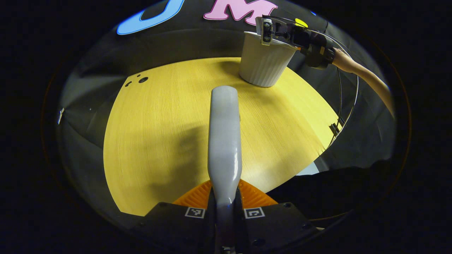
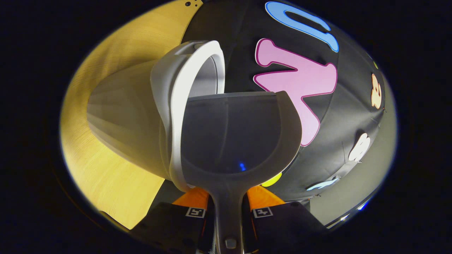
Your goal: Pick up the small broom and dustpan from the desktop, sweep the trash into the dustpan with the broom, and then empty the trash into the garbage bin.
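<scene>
- The left gripper point(image 1: 224, 208) is closed on the handle of the broom point(image 1: 224, 141); both orange fingers press its narrow neck, and the grey back of the broom runs out toward 12 o'clock over the table point(image 1: 155, 141).
- The bin point(image 1: 264, 60), a white ribbed tub, stands upright on the table at about 1 o'clock in the left gripper view.
- There too, the right gripper point(image 1: 268, 33) hangs at the bin's rim, held by a hand point(image 1: 344, 60) coming in from 2 o'clock.
- In the right gripper view, that gripper's fingers clamp the handle of the dustpan point(image 2: 233, 137), whose grey scoop sits tipped against the open mouth of the bin.
- No trash can be made out in the scoop or on the table; emptying looks under way or nearly finished.
- Both tools look like light, stiff, glossy plastic, so likely slippery. The slim handle necks are the best hold, since a grip farther out could let them swing.
- The bin seems light too; a hard nudge from the scoop might tip it.
</scene>
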### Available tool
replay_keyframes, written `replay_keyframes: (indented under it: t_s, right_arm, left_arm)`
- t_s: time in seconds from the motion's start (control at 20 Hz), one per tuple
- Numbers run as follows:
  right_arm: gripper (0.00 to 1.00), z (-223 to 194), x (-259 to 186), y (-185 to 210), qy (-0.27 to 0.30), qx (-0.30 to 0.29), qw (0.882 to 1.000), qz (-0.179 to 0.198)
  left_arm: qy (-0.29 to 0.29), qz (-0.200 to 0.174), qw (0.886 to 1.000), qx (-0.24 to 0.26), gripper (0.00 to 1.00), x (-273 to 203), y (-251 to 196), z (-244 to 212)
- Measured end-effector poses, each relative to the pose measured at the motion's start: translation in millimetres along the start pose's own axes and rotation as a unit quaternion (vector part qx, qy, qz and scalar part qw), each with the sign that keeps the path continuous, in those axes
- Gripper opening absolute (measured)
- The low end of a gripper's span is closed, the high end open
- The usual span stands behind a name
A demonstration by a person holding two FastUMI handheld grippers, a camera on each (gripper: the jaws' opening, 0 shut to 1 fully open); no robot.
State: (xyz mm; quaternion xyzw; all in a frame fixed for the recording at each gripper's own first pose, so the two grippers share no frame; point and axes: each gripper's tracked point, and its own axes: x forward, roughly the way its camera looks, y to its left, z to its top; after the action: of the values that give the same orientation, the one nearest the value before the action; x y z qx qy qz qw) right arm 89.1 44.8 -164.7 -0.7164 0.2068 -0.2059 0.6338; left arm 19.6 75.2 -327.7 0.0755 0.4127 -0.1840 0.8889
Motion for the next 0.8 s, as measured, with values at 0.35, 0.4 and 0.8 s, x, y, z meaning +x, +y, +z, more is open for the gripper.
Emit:
replay_keyframes:
  t_s: [0.35,0.4,0.8]
  right_arm:
    - [0.34,-4.9,2.3,7.4,0.012,0.134,0.987,0.092]
    - [0.34,-4.1,0.9,6.2,0.014,0.159,0.981,0.107]
    - [0.34,10.4,-29.6,-37.7,-0.025,0.353,0.916,0.189]
  left_arm:
    - [-0.021,0.015,1.000,-0.006,0.25,-6.7,2.1,8.2]
    - [-0.026,0.018,0.999,-0.006,0.29,-8.5,3.1,10.1]
    - [-0.074,0.035,0.996,-0.036,0.25,-19.4,4.7,28.5]
